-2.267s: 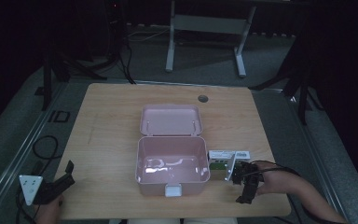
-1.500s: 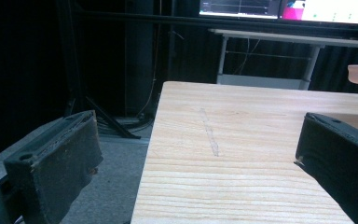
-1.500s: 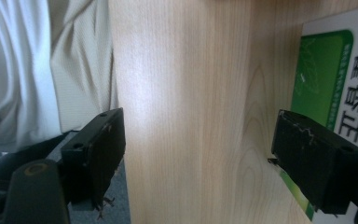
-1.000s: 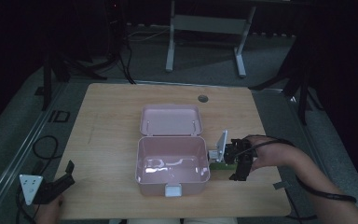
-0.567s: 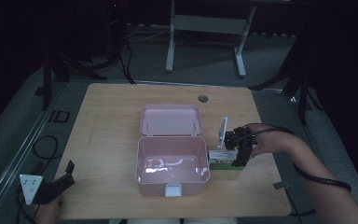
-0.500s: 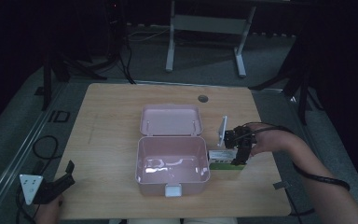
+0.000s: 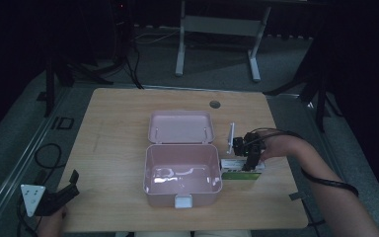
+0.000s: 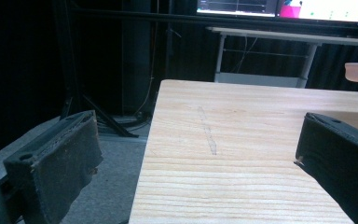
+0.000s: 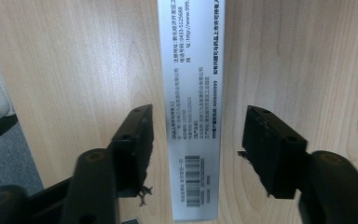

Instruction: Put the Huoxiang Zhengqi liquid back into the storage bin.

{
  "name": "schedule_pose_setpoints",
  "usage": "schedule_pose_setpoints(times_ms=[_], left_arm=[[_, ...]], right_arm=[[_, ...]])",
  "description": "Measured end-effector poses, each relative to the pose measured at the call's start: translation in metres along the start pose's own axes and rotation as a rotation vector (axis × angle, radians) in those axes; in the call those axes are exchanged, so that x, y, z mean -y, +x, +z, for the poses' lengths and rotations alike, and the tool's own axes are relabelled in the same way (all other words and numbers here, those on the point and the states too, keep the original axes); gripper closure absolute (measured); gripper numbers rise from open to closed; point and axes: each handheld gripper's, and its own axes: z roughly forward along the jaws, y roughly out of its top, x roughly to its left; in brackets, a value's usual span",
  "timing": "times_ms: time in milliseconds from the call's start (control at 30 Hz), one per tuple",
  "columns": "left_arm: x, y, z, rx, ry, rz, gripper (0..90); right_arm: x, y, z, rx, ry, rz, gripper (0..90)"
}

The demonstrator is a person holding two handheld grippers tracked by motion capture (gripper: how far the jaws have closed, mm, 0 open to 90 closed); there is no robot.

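Right gripper point(image 7: 249, 157) stood over the small carton point(image 7: 243, 169) in the high view; that carton lay flat on the table point(image 7: 113, 128), just beside the right wall of the open pink box point(image 7: 182, 175), whose lid point(image 7: 180, 127) lay folded back behind it. You held the left gripper point(image 7: 59, 197) at the near left corner, well apart from the work. To grip well, you needed to come down square and close across the narrow width, clear of the box wall.

Through the left gripper view, your jaws stood wide apart with nothing between them, aimed along bare wood toward the table's far edge. A white desk frame point(image 8: 261, 51) and lit screens point(image 8: 279, 7) stood beyond in a dark room.

Through the right gripper view, the right gripper point(image 9: 196, 140) had its jaws apart, straddling the carton's printed white face point(image 9: 191, 93), one jaw on each long side and neither touching. The barcode end lay nearest you. Centring looked good; closing evenly would probably avoid twisting it.
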Motion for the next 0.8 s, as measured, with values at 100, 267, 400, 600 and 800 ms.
schedule_pose_setpoints(times_ms=[100, 267, 400, 600, 800], left_arm=[[0.0, 0.0, 0.0, 0.001, 0.0, -0.001, 0.4], [0.0, 0.0, 0.0, 0.001, 0.0, -0.001, 0.4], [0.0, 0.0, 0.0, 0.002, 0.001, 0.0, 0.4], [0.0, 0.0, 0.0, 0.002, 0.0, 0.002, 0.4], [0.0, 0.0, 0.0, 0.002, 0.001, -0.001, 0.4]], right_arm=[[-0.002, -0.003, 0.009, -0.016, 0.012, -0.003, 46.6], [-0.003, -0.006, 0.014, -0.027, 0.014, 0.006, 48.0], [-0.004, -0.008, 0.018, -0.04, 0.011, 0.011, 49.6], [-0.004, -0.007, 0.023, -0.06, 0.008, 0.01, 56.8], [-0.006, -0.008, 0.024, -0.071, 0.012, 0.001, 61.8]])
